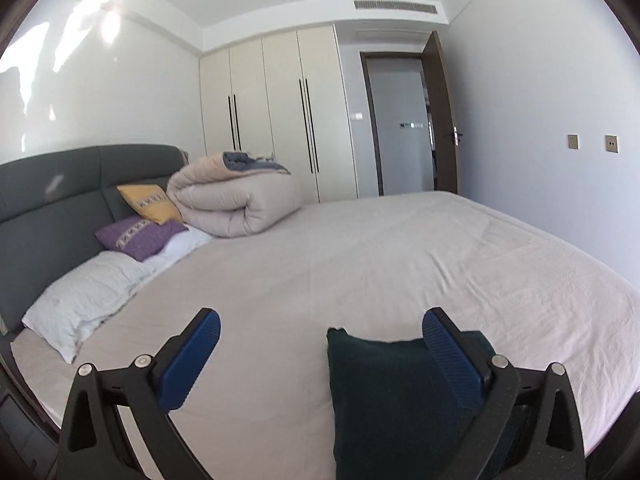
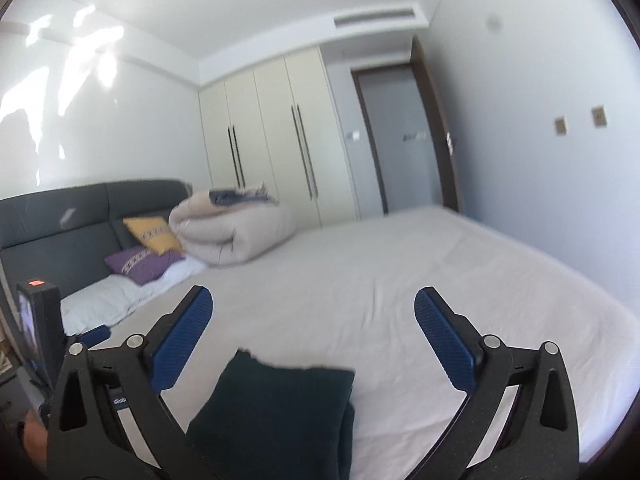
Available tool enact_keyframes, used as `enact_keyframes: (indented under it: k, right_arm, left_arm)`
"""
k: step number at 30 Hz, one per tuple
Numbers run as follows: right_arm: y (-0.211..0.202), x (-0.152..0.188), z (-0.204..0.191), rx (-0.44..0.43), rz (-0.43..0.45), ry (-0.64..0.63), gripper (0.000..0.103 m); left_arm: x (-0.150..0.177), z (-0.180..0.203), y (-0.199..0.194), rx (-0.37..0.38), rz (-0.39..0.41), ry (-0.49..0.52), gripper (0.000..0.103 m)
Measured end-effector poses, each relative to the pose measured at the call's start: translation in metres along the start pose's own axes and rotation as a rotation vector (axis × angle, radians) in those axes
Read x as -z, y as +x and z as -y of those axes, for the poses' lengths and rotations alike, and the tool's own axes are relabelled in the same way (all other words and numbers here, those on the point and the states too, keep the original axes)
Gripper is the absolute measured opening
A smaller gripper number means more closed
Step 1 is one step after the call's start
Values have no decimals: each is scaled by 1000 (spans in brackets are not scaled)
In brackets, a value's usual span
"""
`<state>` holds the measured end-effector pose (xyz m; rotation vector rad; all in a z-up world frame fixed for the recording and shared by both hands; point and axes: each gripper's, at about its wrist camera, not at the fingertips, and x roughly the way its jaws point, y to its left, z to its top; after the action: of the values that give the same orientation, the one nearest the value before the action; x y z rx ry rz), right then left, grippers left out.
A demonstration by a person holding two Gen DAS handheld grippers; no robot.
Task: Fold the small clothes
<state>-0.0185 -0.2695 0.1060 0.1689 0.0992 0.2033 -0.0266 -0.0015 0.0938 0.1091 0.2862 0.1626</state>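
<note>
Folded dark garment lies on bed, seemingly below open right gripper.

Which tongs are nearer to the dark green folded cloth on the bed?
Cannot tell. The dark green folded cloth lies under the right finger of the left tongs and below the right tongs, toward their left finger.

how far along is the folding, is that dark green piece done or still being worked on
Done, by the look of it: the dark green garment lies on the bed sheet as a compact folded rectangle with layered edges. In hand: nothing; the left gripper and right gripper are both wide open, pads clear of the cloth. Left: no other small clothes show here, only pillows and a rolled duvet.
</note>
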Motion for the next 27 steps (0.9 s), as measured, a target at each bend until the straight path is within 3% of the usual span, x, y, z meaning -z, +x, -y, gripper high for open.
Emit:
enact_keyframes:
  k: [2,3,6,8,17,22,27]
  right_arm:
    - [-17,-13,-12,66,92,-88,103]
    - [-20,-20,-17,91,97,-125,103]
    - [-26,-35,-26,120,53,-189,103]
    - [-30,-40,-27,96,24,-182,103]
    - [-42,-23,-38,17,-121,-118,103]
    - [-30,10,-46,39,-221,-152,103]
    - [-14,53,-50,86,-352,-171,103]
  left_arm:
    - [-10,-4,-15,-52,34,-25,103]
    - [-13,-7,-22,-76,45,-37,103]
    - [-24,-11,-36,-131,68,-17,103]
    - [-28,-12,-37,-127,54,-3,103]
    - [9,-22,-17,-95,-186,-60,103]
    - [32,-5,-18,-71,-269,-28,103]
    - [45,-6,-6,-33,-366,-60,103]
